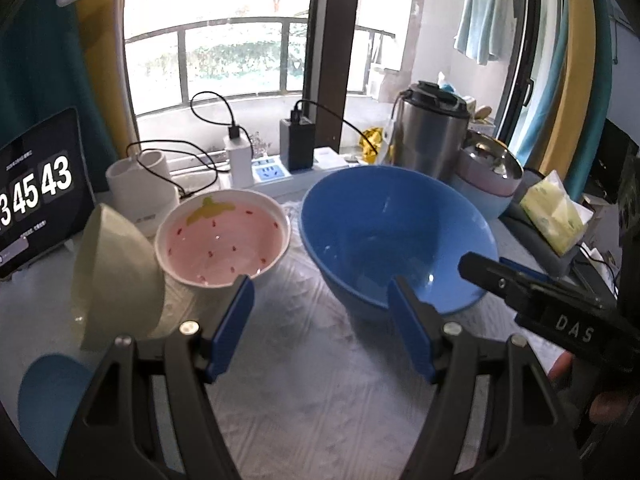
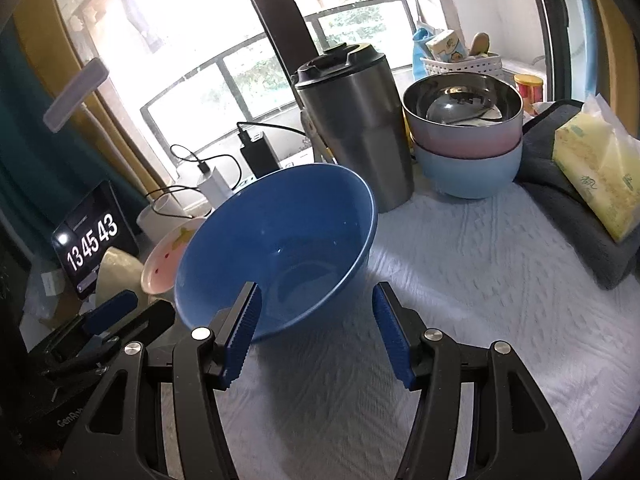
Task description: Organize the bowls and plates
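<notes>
On the white-covered desk (image 2: 480, 280) a big blue bowl (image 1: 396, 232) sits tilted just beside a pink strawberry bowl (image 1: 224, 240), with a pale green bowl (image 1: 116, 272) leaning at that one's left. Both the left gripper (image 1: 320, 324) and the right gripper (image 2: 316, 332) hover with fingers apart, gripping nothing. Behind stand a steel tumbler (image 2: 356, 128) and stacked bowls (image 2: 466, 140).

Daylight floods through a large window (image 1: 224, 40) with a balcony railing (image 1: 240, 28), flanked by yellow curtains (image 1: 96, 60).
</notes>
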Action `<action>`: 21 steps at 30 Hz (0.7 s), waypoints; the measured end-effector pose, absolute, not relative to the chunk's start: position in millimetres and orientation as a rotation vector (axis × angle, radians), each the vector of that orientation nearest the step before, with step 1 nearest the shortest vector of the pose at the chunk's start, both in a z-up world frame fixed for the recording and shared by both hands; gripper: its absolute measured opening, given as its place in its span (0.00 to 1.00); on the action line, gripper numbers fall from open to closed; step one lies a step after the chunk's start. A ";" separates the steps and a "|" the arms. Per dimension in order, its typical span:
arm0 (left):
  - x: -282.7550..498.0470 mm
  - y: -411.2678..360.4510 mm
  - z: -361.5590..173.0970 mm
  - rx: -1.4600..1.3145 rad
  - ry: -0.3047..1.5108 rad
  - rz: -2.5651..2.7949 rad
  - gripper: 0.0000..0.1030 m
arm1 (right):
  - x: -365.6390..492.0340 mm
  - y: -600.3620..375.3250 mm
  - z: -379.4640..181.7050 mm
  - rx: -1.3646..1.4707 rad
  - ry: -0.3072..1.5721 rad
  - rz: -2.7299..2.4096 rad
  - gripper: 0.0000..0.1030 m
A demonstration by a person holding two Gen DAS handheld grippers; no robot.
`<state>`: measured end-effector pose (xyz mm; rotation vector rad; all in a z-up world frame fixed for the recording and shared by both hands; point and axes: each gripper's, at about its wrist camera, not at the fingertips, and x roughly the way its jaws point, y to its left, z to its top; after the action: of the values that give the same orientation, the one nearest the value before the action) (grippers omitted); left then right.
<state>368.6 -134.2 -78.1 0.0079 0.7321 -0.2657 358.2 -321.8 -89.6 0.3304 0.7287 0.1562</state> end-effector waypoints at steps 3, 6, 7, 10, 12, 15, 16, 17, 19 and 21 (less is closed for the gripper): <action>375.3 -139.7 -84.7 0.017 0.736 -0.274 0.69 | 363.6 -322.5 -96.2 0.323 0.736 0.137 0.59; 381.9 -142.6 -92.7 0.016 0.755 -0.272 0.69 | 367.3 -322.9 -102.2 0.325 0.744 0.133 0.59; 383.4 -143.3 -94.7 0.016 0.760 -0.271 0.69 | 368.3 -322.4 -104.3 0.321 0.748 0.130 0.59; 386.9 -144.5 -100.6 0.018 0.768 -0.267 0.69 | 371.6 -320.8 -110.8 0.305 0.761 0.118 0.52; 389.2 -145.3 -103.6 0.022 0.773 -0.265 0.69 | 374.1 -320.7 -115.5 0.297 0.776 0.111 0.41; 390.2 -146.1 -106.7 0.024 0.777 -0.266 0.68 | 377.9 -321.5 -124.4 0.300 0.798 0.105 0.34; 390.3 -146.3 -107.3 0.026 0.776 -0.267 0.66 | 378.7 -321.1 -126.7 0.301 0.805 0.105 0.30; 389.9 -146.9 -107.7 0.028 0.772 -0.271 0.61 | 379.0 -321.2 -128.2 0.300 0.808 0.104 0.26; 389.6 -150.0 -109.3 0.045 0.776 -0.278 0.46 | 379.4 -320.2 -130.4 0.296 0.810 0.107 0.23; 389.4 -151.9 -111.2 0.050 0.782 -0.289 0.37 | 378.4 -319.0 -130.1 0.289 0.804 0.111 0.21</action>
<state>389.4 -151.9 -111.2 0.0497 0.7825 -0.2892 378.4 -319.0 -130.1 0.2888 0.8035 0.1108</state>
